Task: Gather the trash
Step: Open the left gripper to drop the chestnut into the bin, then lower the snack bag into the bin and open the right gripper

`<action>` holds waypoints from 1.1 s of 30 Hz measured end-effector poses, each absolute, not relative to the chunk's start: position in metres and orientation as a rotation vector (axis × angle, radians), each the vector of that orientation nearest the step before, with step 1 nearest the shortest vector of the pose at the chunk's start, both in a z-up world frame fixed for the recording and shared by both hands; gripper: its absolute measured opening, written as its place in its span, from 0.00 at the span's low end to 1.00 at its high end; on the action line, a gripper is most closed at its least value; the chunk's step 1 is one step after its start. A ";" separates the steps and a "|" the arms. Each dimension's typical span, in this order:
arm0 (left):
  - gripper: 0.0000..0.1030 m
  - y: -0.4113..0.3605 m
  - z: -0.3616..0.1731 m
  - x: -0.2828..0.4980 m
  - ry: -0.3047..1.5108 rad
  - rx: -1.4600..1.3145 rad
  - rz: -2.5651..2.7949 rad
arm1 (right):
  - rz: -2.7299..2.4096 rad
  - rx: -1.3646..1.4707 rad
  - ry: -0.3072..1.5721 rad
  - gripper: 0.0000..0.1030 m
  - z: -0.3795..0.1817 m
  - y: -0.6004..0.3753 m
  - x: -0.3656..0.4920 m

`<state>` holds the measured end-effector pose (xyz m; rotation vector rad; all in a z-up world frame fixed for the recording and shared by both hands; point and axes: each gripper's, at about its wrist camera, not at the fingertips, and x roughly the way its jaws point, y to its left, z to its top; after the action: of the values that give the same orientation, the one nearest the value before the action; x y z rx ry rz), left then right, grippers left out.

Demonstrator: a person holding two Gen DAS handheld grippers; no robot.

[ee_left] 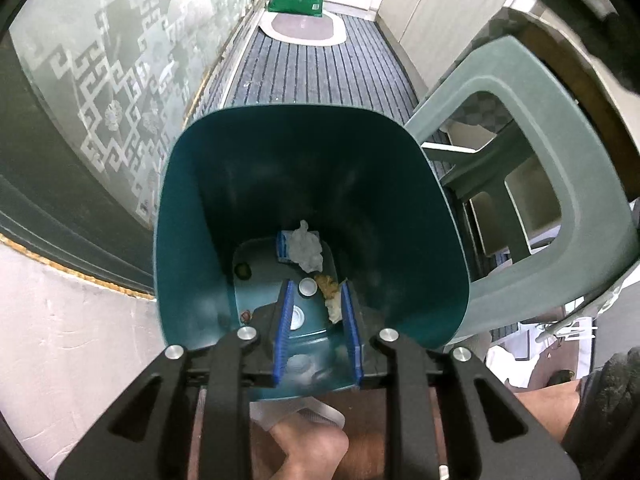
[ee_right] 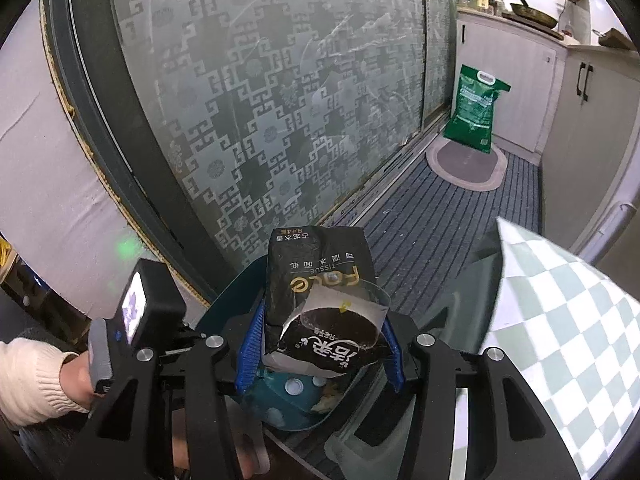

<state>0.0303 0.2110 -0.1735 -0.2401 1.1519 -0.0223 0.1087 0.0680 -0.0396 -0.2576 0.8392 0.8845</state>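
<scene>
Frosted glass with a pale key-fret pattern runs along a narrow kitchen floor laid with a ribbed grey mat [ee_left: 316, 72]; a green sack [ee_right: 474, 110] stands at the far end on an oval rug [ee_right: 466, 164], beside white cabinets [ee_right: 516, 88].

On the floor stands a teal bin [ee_left: 208, 208], square-mouthed with rounded corners, next to a pale green plastic stool [ee_left: 532, 128]. At its bottom lie a crumpled white tissue [ee_left: 306, 246], a blue-and-white wrapper [ee_left: 282, 246], a white bottle cap [ee_left: 307, 287] and a yellowish scrap [ee_left: 328, 286].

The left tool [ee_left: 318, 300] points down into the bin's mouth, its blue pads a narrow gap apart with nothing between them.

The right tool [ee_right: 320, 332] grips a black tissue pack [ee_right: 320, 280] above the bin's rim. The pack is crumpled, its torn end turned toward the camera with a grey flap hanging open. Gold upside-down lettering reads "TISSUE", with a larger word above it that I cannot make out, and white Chinese characters beside. A hand in a cream sleeve [ee_right: 28, 376] holds the left tool at the lower left.
</scene>
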 end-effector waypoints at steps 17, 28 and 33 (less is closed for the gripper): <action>0.23 0.234 -0.088 0.006 0.889 -0.227 0.035 | 0.903 -0.315 0.960 0.49 -0.097 0.117 0.103; 0.23 0.241 -0.047 -0.007 0.774 -0.261 0.025 | 0.906 -0.363 1.103 0.49 -0.154 0.141 0.099; 0.23 0.242 -0.037 -0.005 0.749 -0.273 0.021 | 0.902 -0.396 1.153 0.49 -0.178 0.150 0.096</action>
<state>-0.0052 0.2417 -0.0366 -0.2733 0.7492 0.0205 0.0957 0.1498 -0.1784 -0.3959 1.1526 0.9018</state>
